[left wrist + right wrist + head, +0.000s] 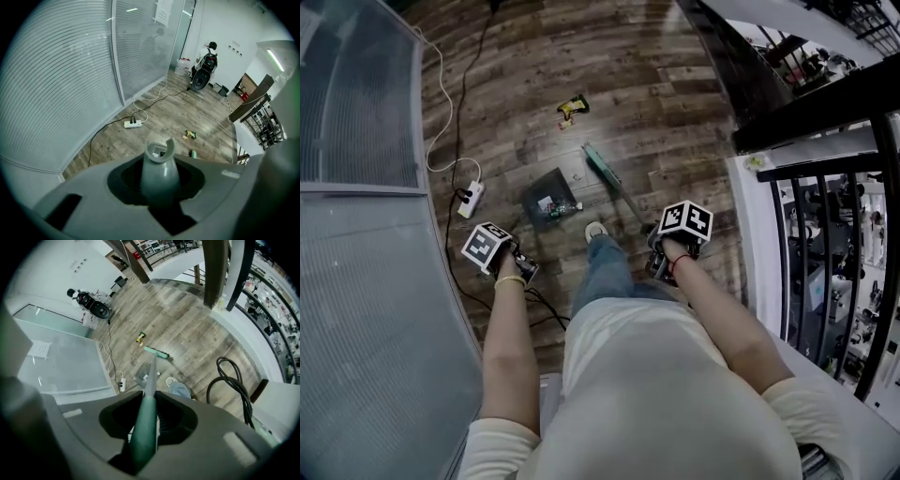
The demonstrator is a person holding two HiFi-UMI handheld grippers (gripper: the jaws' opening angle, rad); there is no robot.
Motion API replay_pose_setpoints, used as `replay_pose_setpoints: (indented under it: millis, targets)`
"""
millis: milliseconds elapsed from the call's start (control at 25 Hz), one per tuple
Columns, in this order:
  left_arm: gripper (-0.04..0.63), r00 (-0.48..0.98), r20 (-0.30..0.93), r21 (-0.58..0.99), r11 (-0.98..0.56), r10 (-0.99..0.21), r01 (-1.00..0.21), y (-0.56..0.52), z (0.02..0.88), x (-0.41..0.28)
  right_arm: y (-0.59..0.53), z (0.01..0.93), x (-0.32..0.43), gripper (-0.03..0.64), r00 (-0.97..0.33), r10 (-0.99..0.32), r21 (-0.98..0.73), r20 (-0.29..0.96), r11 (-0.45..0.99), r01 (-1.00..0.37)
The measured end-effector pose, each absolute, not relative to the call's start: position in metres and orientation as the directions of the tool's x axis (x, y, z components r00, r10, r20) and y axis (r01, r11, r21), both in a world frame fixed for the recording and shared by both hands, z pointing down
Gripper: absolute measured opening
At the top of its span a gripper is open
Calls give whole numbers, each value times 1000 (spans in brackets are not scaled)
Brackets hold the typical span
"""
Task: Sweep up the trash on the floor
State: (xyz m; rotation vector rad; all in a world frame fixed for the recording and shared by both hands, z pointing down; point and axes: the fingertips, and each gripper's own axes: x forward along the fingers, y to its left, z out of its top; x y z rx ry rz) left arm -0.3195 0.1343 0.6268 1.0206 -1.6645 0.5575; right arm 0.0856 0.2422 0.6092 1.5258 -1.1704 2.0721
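Left gripper (pixel 521 269): jaws pinch the grey dustpan handle (pixel 159 171). Right gripper (pixel 659 262): jaws clamp the green broom handle (pixel 143 427). The dustpan (pixel 549 199) holds litter, with the broom head (pixel 601 161) just beyond it. 1 yellow wrapper (pixel 572 107) lies farther off on the floor. Risk: a hasty stroke could flick it past the pan.

A white power strip (pixel 471 199) is seen beside a frosted glass wall (pixel 356 103). A white cable (pixel 450 98) and a black cable (pixel 476 39) are run from it. A black railing (pixel 825 166) is set at the right.
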Motion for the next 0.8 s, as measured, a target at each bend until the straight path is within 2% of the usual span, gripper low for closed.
replay_pose_setpoints:
  millis: [320, 800]
  targets:
    - [91, -86, 946, 104, 542, -314, -834, 107, 636, -326, 194, 624, 85, 96, -343, -141, -361, 929, -561, -746]
    - [92, -109, 957, 60, 547, -270, -835, 61, 636, -319, 145, 660, 64, 97, -298, -54, -277, 953, -559, -781]
